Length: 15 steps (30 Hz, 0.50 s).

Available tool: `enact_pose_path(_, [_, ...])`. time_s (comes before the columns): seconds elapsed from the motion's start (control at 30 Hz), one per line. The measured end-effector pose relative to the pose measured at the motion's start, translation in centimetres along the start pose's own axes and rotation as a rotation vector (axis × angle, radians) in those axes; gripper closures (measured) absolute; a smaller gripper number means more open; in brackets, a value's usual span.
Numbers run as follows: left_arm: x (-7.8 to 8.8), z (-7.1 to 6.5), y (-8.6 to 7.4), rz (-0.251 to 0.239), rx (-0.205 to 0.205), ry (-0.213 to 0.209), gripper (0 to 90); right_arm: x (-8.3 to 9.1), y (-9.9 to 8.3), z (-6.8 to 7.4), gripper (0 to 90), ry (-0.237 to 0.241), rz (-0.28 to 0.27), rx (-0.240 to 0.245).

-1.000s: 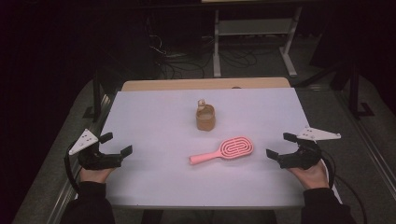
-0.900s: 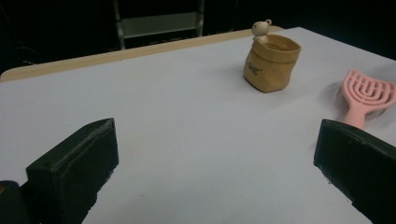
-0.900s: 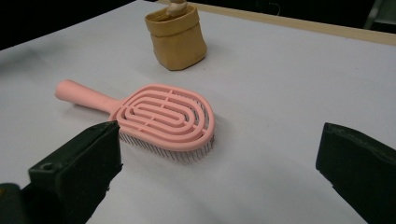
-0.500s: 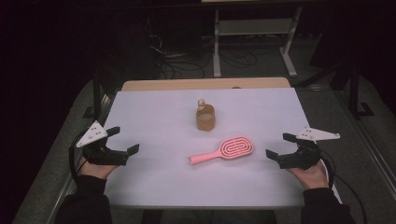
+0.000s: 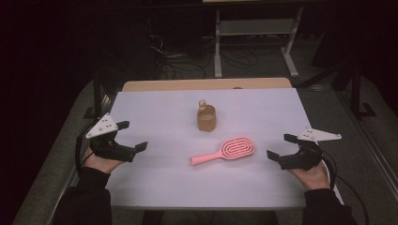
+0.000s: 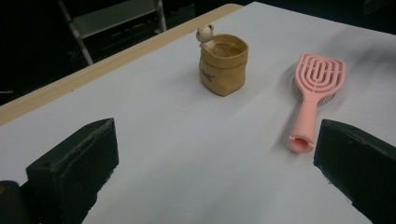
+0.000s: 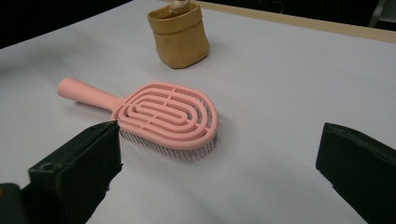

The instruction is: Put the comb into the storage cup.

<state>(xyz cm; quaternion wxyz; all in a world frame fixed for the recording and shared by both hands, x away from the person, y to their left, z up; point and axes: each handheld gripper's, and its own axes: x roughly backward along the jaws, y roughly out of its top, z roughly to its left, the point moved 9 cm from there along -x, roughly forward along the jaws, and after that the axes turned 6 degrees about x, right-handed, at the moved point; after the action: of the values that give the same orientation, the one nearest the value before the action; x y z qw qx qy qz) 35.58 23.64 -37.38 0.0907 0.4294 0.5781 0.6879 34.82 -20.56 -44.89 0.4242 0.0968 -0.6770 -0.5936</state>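
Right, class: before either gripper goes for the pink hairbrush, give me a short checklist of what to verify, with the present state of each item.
1. Left gripper jaws open: ok.
2. Right gripper jaws open: ok.
3. Both grippers carrying nothing: ok.
4. Pink hairbrush lying flat, bristles down, apart from the tan pot: ok.
5. Brush handle free and pointing toward the left gripper: ok.
6. Tan pot upright, with a small bear figure at its rim: ok; what is inside it: cannot tell.

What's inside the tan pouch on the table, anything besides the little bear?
A small bear figure pokes up at the rim of the tan pouch. The left gripper view shows some of the tan inner wall; the bottom is hidden by the pouch's sides, so other contents cannot be ruled out.
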Motion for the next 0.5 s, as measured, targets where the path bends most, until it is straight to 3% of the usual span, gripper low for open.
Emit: enact_pose_path(0.5, [-1.6, -1.4, 1.4, 0.045, -0.053, -0.048, 0.0, 0.0, 0.0, 0.1, 0.0, 0.002, -0.002, 0.001])
